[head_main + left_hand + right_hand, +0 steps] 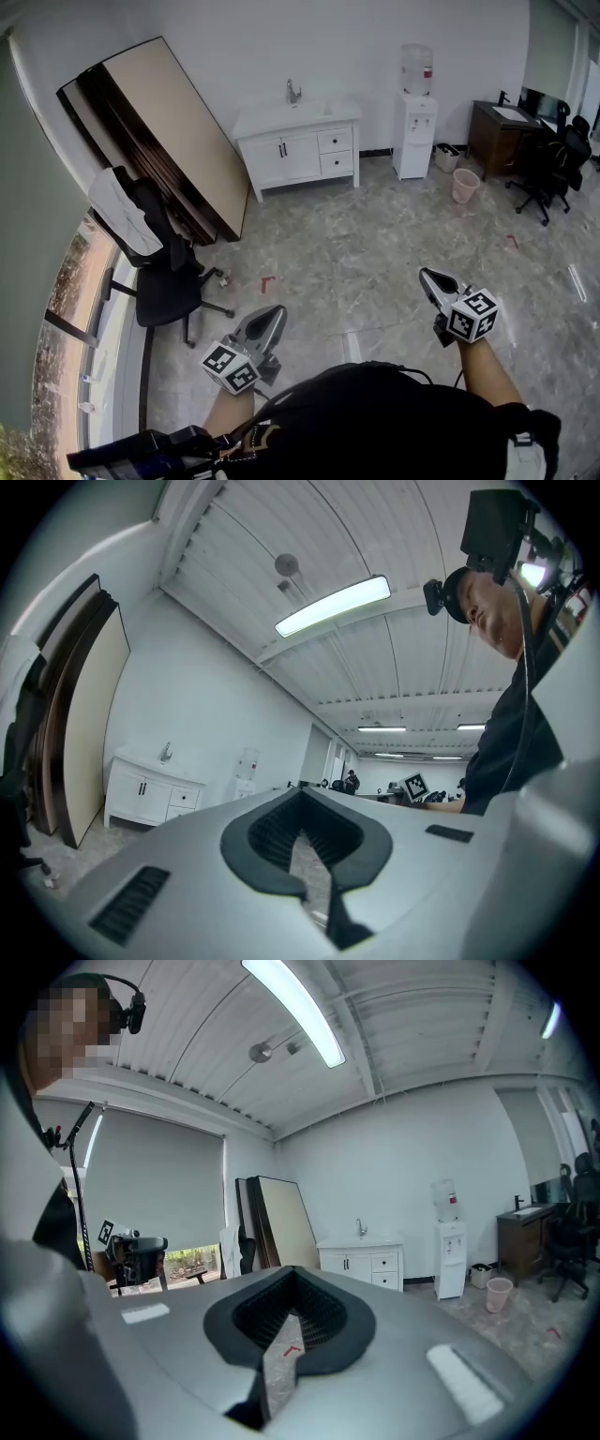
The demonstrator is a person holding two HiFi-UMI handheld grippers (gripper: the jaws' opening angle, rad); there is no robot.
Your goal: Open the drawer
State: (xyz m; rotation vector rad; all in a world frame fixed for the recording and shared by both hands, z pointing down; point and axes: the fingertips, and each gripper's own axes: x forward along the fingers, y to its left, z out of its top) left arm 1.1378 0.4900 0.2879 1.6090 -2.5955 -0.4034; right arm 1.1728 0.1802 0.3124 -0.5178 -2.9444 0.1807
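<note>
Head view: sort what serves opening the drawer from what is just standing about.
For the job: white cabinet, its drawers, left gripper, right gripper.
Standing about: office chair, leaning boards, water dispenser, pink bin, dark desk.

White cabinet [298, 150]; grey marbled floor [394, 253]; black chair [169, 292]; pink bin [465, 186].

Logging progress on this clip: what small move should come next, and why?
Probably step closer to the white cabinet: its drawers are shut and lie far across the floor, well beyond the left gripper and right gripper, both shut and empty.
</note>
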